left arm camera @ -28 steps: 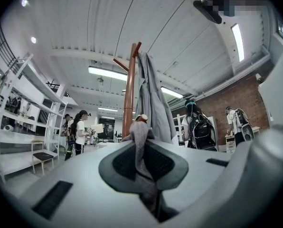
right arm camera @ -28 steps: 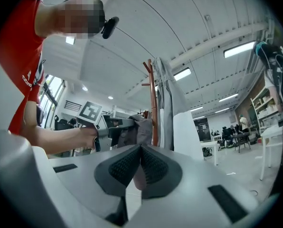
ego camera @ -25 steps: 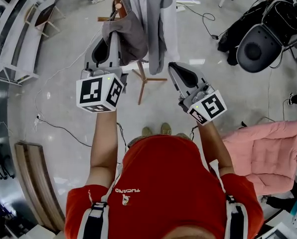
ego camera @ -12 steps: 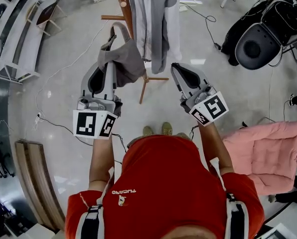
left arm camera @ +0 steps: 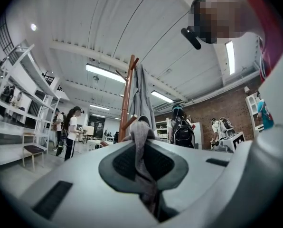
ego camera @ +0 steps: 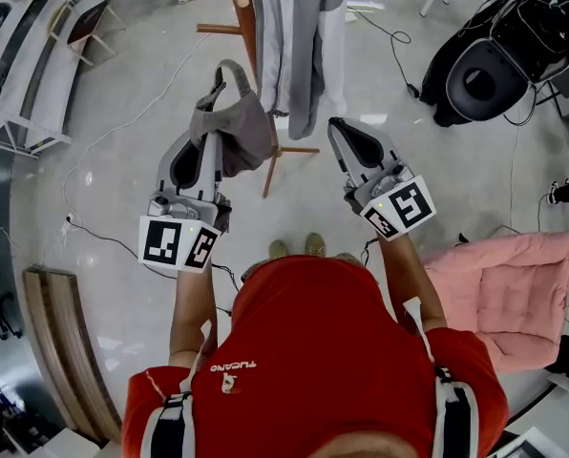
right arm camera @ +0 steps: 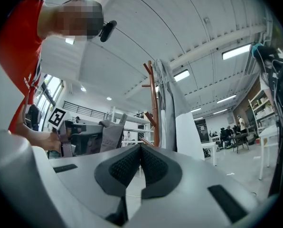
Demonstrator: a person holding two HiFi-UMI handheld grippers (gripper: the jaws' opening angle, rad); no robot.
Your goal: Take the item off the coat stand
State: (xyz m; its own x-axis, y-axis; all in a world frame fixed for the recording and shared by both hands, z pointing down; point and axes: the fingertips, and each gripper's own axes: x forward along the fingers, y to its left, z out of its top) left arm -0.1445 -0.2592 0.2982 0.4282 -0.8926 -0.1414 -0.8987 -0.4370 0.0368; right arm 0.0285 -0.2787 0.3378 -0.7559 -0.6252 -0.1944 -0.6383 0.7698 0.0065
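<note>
Bag (ego camera: 239, 127) one, in left claw (ego camera: 211, 141); coat stand (ego camera: 247, 19) one

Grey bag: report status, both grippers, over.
Left gripper shut on grey bag. Right gripper shut, empty. Strap looks clear of coat stand pegs; hanging garments close beside.

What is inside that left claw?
A fold of the grey fabric bag, pinched in the shut left claw. How deep the fabric runs between the claw's two halves is covered.
</note>
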